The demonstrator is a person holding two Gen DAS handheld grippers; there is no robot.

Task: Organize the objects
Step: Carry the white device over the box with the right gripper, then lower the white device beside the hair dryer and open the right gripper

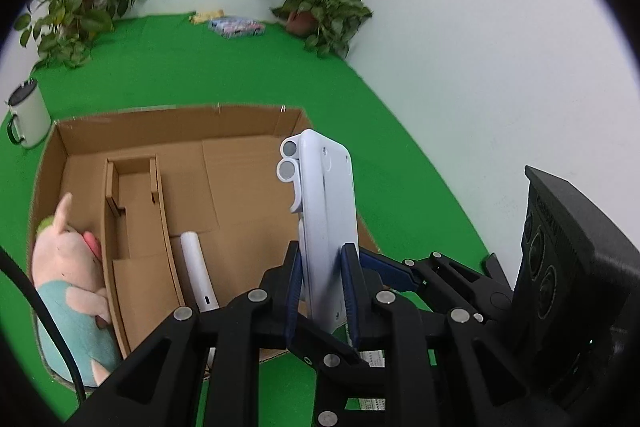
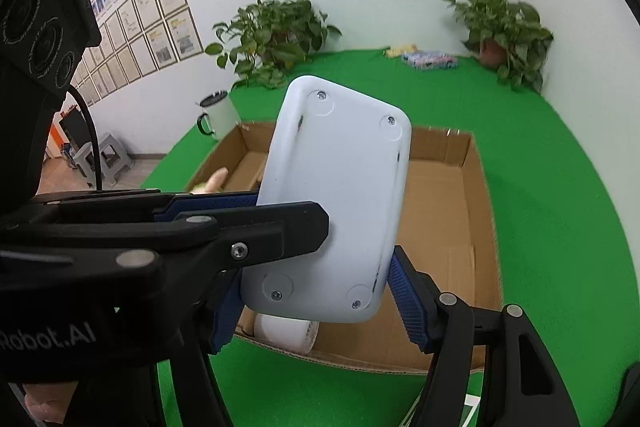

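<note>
White device (image 1: 326,203), upright, clamped between the blue pads (image 1: 294,291) of the left gripper (image 1: 323,267); held above the 3 o'clock edge of the cardboard box (image 1: 180,117) in the left wrist view. Right gripper (image 2: 316,307): jaws spread either side of the same device's screwed underside, right pad (image 2: 408,303) at its edge; firm grip or not, cannot tell. Inside box: plush pig (image 1: 68,259) at 8 o'clock, white tube (image 1: 196,267) near 6 o'clock. Mug (image 1: 28,115) outside at 9 o'clock.

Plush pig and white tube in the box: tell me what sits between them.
In the left wrist view, a cardboard divider stands between the plush pig and the white tube, splitting the cardboard box into compartments.
</note>
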